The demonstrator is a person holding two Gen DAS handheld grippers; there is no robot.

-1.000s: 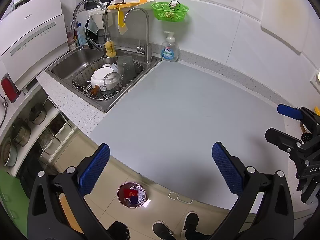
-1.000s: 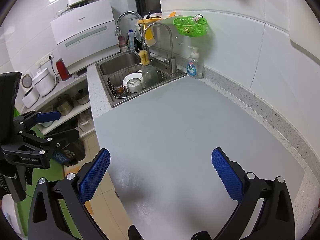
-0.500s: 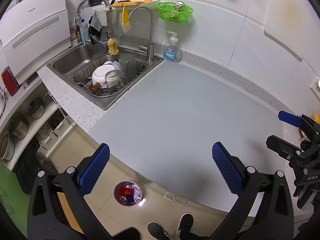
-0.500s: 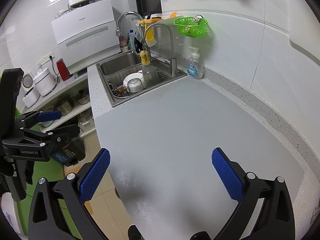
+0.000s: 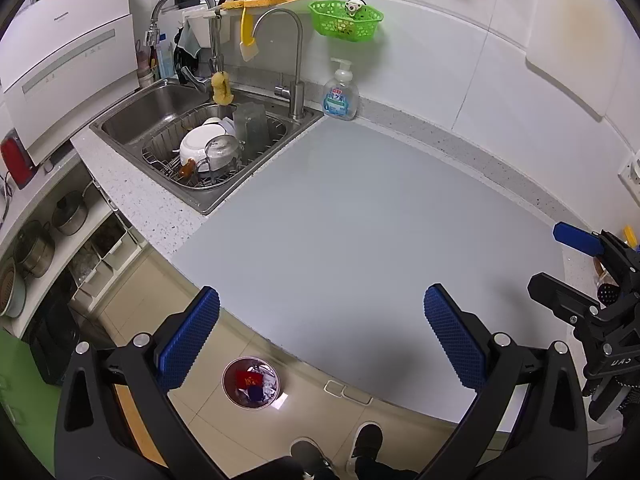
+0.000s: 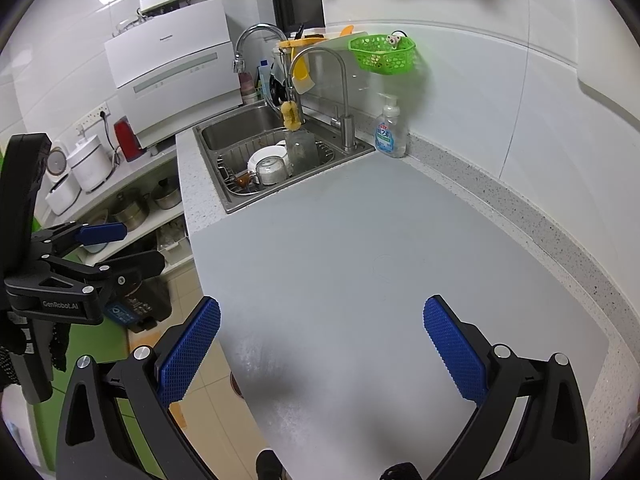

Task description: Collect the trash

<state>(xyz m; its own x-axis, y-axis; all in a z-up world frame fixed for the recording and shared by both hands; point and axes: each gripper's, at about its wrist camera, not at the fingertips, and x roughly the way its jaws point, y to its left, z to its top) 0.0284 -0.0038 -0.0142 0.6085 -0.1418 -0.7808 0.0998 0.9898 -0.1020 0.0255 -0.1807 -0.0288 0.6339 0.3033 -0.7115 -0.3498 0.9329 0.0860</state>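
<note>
A small round metal trash bin (image 5: 253, 383) stands on the tiled floor below the counter's front edge. It holds red, blue and white scraps. My left gripper (image 5: 320, 336) is open and empty, held high above the counter edge and the bin. My right gripper (image 6: 320, 340) is open and empty above the grey countertop (image 6: 360, 248). The right gripper also shows at the right edge of the left wrist view (image 5: 580, 264). The left gripper shows at the left edge of the right wrist view (image 6: 116, 248). No loose trash shows on the countertop.
A steel sink (image 5: 200, 140) with a dish rack, bowls and a glass sits at the back left. A soap bottle (image 5: 340, 94) stands by the tap. A green basket (image 5: 346, 20) hangs on the wall. Shelves with pots (image 5: 36, 240) are at the left. The person's shoes (image 5: 340, 452) are on the floor.
The left wrist view has drifted slightly: the sink and bin sit a little lower and to the right. The right gripper barely moved. Both grippers stay open.
</note>
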